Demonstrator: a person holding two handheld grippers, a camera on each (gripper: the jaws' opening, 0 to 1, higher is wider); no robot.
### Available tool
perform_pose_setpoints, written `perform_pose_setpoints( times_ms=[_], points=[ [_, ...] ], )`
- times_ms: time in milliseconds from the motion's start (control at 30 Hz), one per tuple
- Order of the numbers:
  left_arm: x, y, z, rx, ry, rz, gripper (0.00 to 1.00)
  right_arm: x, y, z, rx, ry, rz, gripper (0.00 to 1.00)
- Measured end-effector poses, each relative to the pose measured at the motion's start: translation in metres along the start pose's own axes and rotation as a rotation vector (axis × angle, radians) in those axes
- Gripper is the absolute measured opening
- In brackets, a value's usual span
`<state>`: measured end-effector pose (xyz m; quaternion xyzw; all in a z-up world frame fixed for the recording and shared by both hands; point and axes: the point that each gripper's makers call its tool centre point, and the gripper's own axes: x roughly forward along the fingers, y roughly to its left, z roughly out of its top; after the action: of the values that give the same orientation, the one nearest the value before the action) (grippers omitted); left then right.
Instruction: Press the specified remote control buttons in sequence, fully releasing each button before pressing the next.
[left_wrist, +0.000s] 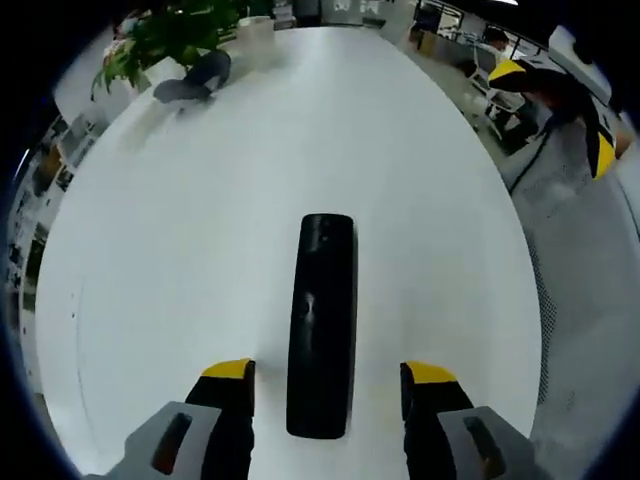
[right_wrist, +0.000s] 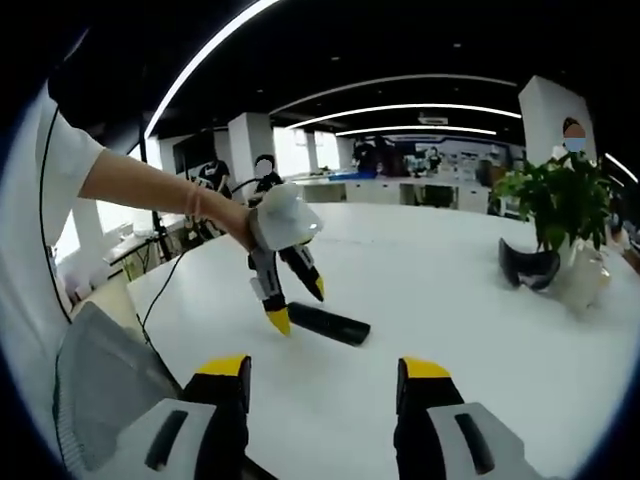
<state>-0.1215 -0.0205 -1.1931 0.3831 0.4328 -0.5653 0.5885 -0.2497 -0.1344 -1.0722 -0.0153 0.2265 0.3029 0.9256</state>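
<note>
The left claw (left_wrist: 328, 372) stands open, its yellow-tipped jaws spread to either side of the near end of the black remote control (left_wrist: 321, 325), one jaw on each flank and neither touching it as far as the left gripper view shows. The remote control lies flat on the white table (left_wrist: 180, 260), its long axis running straight away from the claw along the line of the jaws, so the far end points toward the table's far side. In the right gripper view the left claw (right_wrist: 296, 306) hangs tilted over the remote control (right_wrist: 330, 324), held by a person's hand (right_wrist: 237, 222), its lower tip close to the end of the remote nearer the person; whether the tip touches the table cannot be told. The right claw (right_wrist: 322, 385) is open too and holds nothing, and it sits well apart from the remote control, so the left claw is by far the nearer. By this layout the coming press probably falls to the left claw, which would need to close or tip down onto a button. The buttons themselves are hard to make out: the remote's top reads as a plain dark surface with faint glints. At the far edge of the table stand a potted plant (right_wrist: 560, 205) and a dark curved object (right_wrist: 528, 265) whose kind is unclear.
</note>
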Motion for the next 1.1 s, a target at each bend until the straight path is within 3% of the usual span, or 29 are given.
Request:
perform_pose_setpoints(
  times_ms=[67,100,133,167,267,400,533,767,1100],
  points=[
    [0.003,-0.001,0.002,-0.001,0.001,-0.002,0.56,0.000,0.000,0.000,0.000,0.000,0.002,0.56],
    [0.003,0.004,0.004,0.013,0.000,0.027,0.49,0.000,0.001,0.000,0.000,0.001,0.004,0.55],
    [0.003,0.001,0.008,0.016,-0.018,0.018,0.39,0.000,0.002,-0.001,0.002,0.002,0.010,0.54],
    [0.003,-0.001,0.010,0.010,-0.022,0.013,0.34,0.001,0.004,-0.001,0.005,0.002,0.023,0.51],
    [0.004,0.001,0.012,0.014,-0.021,0.029,0.31,0.001,0.009,-0.001,-0.010,0.009,0.045,0.41],
    [0.004,0.005,0.012,0.004,-0.035,0.045,0.25,0.003,0.009,-0.003,-0.020,0.020,0.042,0.46],
    [0.004,0.003,0.013,0.057,-0.050,0.053,0.24,0.002,0.007,-0.003,-0.015,0.014,0.035,0.46],
    [0.002,-0.006,0.009,0.006,-0.096,0.036,0.24,0.001,0.002,-0.002,-0.006,0.007,0.015,0.49],
    [0.002,-0.028,0.005,0.020,-0.112,0.030,0.24,0.002,0.005,-0.004,-0.019,0.021,0.025,0.49]
  ],
)
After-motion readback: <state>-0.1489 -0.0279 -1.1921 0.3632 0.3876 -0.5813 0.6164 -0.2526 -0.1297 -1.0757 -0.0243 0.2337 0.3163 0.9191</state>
